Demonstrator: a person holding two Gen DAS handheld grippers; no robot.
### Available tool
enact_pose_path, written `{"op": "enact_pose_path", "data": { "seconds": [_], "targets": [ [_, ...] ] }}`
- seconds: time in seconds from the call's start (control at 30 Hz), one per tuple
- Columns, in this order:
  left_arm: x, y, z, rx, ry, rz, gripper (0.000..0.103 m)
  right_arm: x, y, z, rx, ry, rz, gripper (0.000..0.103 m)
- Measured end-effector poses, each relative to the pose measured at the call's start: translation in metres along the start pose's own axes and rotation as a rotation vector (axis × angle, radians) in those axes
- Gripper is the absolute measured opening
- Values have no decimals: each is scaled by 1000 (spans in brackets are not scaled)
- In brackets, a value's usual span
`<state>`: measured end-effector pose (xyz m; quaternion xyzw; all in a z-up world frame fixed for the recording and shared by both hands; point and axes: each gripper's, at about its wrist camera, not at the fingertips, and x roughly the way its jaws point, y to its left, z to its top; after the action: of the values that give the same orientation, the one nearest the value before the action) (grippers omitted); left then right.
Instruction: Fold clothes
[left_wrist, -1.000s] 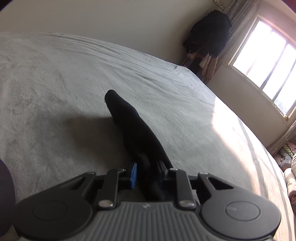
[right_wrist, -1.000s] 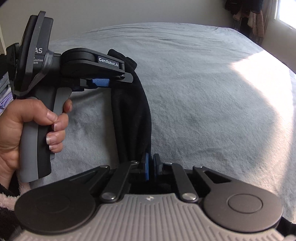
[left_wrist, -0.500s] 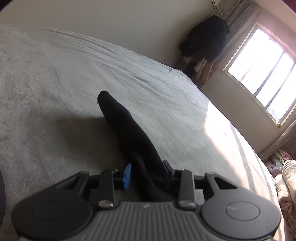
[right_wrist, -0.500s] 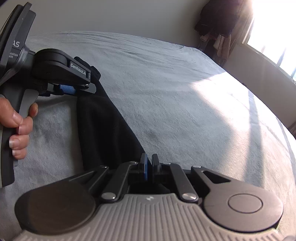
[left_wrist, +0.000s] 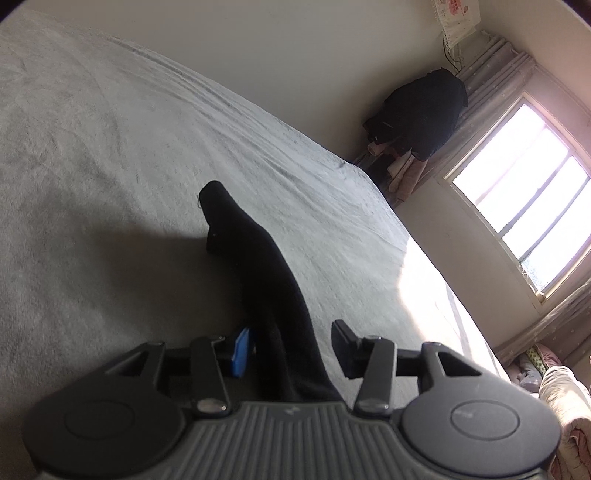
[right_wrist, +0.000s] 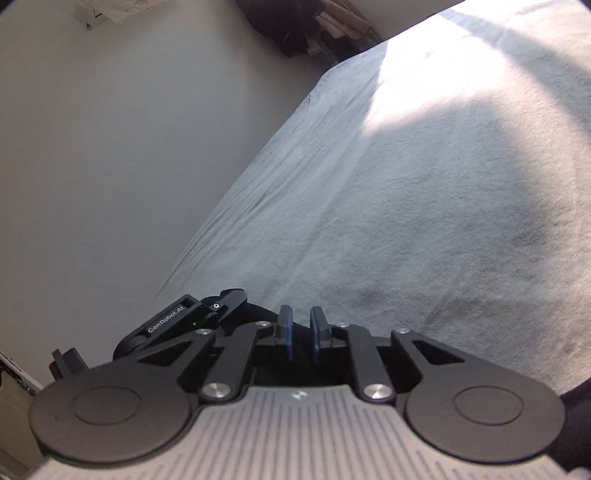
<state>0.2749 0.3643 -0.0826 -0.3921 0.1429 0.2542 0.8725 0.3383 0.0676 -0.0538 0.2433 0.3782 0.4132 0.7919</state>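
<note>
A: What is seen that is biggest?

B: A wide bed covered with a soft grey fuzzy blanket (left_wrist: 110, 155) is seen. Most of both views is filled by it. A bright patch of sun is laid across its far side, near a big bright window with a pale frame (left_wrist: 524, 206).

A: What is seen by the window?

B: A heap of dark clothes hung in the corner (left_wrist: 421, 114) is seen, next to long pale curtains (left_wrist: 491, 70).

A: Where is the thing to be folded?

B: A long black cloth piece, thin like a sock or a sleeve (left_wrist: 255, 258), is stretched out on the blanket. Its far tip is laid on the bed. Its near end runs back between the fingers of the left gripper (left_wrist: 291, 345).

A: Is it squeezed by that gripper?

B: No. The jaws are being opened. A gap is seen between the cloth and the black finger on the right. Whether the blue pad (left_wrist: 242, 350) is touched by the cloth cannot be told.

A: And the right gripper (right_wrist: 301, 338)?

B: Its jaws are being opened too, but only a narrow gap is seen. Nothing is held between its blue pads (right_wrist: 288, 336). It is tipped sideways, and part of the left gripper is seen just beside it.
</note>
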Motion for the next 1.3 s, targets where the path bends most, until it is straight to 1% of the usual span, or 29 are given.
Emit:
{"op": "enact_pose_path", "data": {
  "seconds": [0.03,0.07,0.13,0.2,0.33,0.37,0.4,0.43,0.47,0.5,0.53,0.57,0.63,0.67,0.7,0.77,0.8,0.87,0.9,0.93,1.0,1.07,1.1,1.13,1.17,1.2,1.23,1.27,1.3],
  "targets": [
    [-1,-3,1,9,1,15,56,-7,-3,3,-2,-14,8,18],
    [0,-7,4,23,5,34,58,-14,-6,6,-3,-28,17,18],
    [3,-13,8,56,14,74,59,-26,-12,12,24,-67,38,18],
    [8,-19,15,97,16,136,59,-31,-14,14,41,-91,57,17],
    [21,-16,33,73,-7,249,59,-32,-13,19,19,-79,49,18],
    [23,-12,36,34,-12,254,57,-33,-13,20,13,-76,47,18],
    [25,-9,39,9,-17,261,53,-32,-11,20,-9,-64,27,18],
    [27,-8,42,3,-25,281,42,-30,-10,20,-38,-50,0,27],
    [28,-9,43,6,-31,300,24,-33,-7,19,-87,-46,-44,43],
    [30,-10,44,8,-38,318,20,-37,-5,18,-145,-45,-94,48],
    [26,-9,43,-2,-56,293,14,-41,-3,17,-202,-45,-144,49],
    [20,-7,42,-16,-85,259,11,-44,0,16,-259,-44,-194,49],
    [5,-5,39,-19,-192,140,11,-50,0,14,-329,-26,-219,49],
    [1,-4,36,-16,-240,64,11,-53,0,13,-360,-15,-225,49],
    [-4,-3,34,-14,-285,-9,12,-56,0,12,-391,-5,-232,49],
    [-5,-2,33,-17,-301,-1,14,-56,1,8,-447,23,-242,49],
    [-5,-1,33,-18,-308,6,19,-51,2,4,-468,42,-245,49],
    [1,-6,36,-2,-281,129,43,-41,3,-2,-512,81,-252,49],
    [4,-8,37,-1,-263,168,48,-35,3,-4,-525,102,-260,49],
    [6,-8,39,-3,-251,185,54,-28,3,-6,-535,123,-270,49],
    [10,-6,43,-21,-225,207,58,-20,2,-8,-544,151,-287,48],
    [16,-7,46,-19,-198,260,60,-19,0,-8,-536,155,-301,38],
    [18,-2,45,-27,-183,306,60,-19,-2,-8,-533,156,-306,35],
    [19,1,45,-43,-168,328,59,-18,-4,-7,-530,155,-309,25],
    [21,5,45,-58,-154,349,55,-18,-6,-7,-527,155,-313,14],
    [22,5,47,-56,-152,359,54,-17,-6,-6,-531,156,-312,11],
    [23,5,48,-53,-149,368,45,-17,-5,-6,-535,152,-310,3],
    [25,6,50,-39,-144,369,19,-18,-5,-5,-531,131,-317,0],
    [25,7,51,-43,-141,336,13,-20,-4,-3,-524,105,-325,0]
  ]
}}
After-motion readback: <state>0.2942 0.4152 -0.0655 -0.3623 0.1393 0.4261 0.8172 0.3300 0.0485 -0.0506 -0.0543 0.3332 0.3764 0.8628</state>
